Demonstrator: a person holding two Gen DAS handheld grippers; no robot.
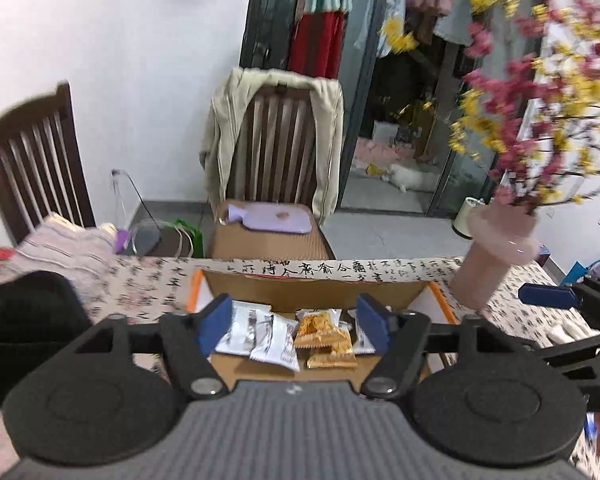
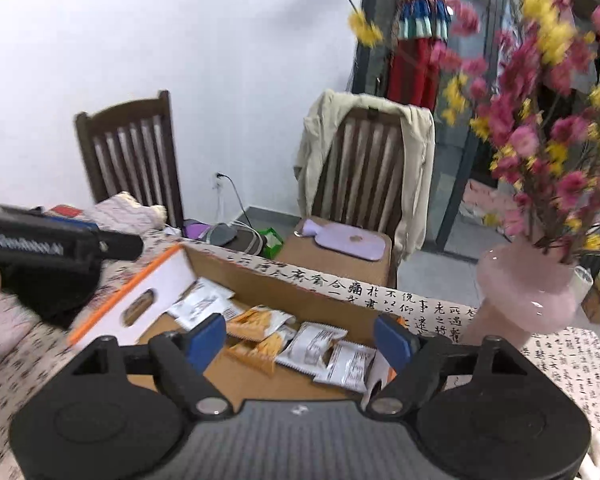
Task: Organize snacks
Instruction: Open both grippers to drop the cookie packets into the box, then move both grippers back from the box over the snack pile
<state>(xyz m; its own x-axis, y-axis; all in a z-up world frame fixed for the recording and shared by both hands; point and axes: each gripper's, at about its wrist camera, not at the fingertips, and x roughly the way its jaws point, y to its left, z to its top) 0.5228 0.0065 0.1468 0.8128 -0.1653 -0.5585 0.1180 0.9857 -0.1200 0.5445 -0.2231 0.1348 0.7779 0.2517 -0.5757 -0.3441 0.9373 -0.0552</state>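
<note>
- We hold both tools over the cardboard box (image 1: 308, 292) that sits on the table (image 1: 148, 292); the left hand-held gripper (image 1: 294, 326) is spread wide with nothing between its blue pads, and the right hand-held gripper (image 2: 300, 340) is spread just as wide and holds nothing.
- The snacks lie loose on the floor of the box: white packets (image 1: 260, 336) and orange packets (image 1: 324, 332) in the left view, overlapping one another; the right view shows the same mix, with more white packets (image 2: 320, 346) toward the box's near right corner.
- We judge these small sealed packets to be light, crinkly and slippery, with brittle contents, so a gentle pinch across a flat crimped end seems safer than squeezing the middle.
- Because they overlap, taking one may drag its neighbour; the topmost orange packet (image 2: 260, 322) looks the freest.
- The box walls and its white side flap with a handle hole (image 2: 148, 292) limit how low and from which side we can come in.
- Just right of the box stands a pink vase (image 2: 528, 292) with flower branches (image 2: 540, 120) reaching over; we judge it easy to knock.
- Beyond the box, two chairs (image 1: 284, 140) stand clear of the work.
</note>
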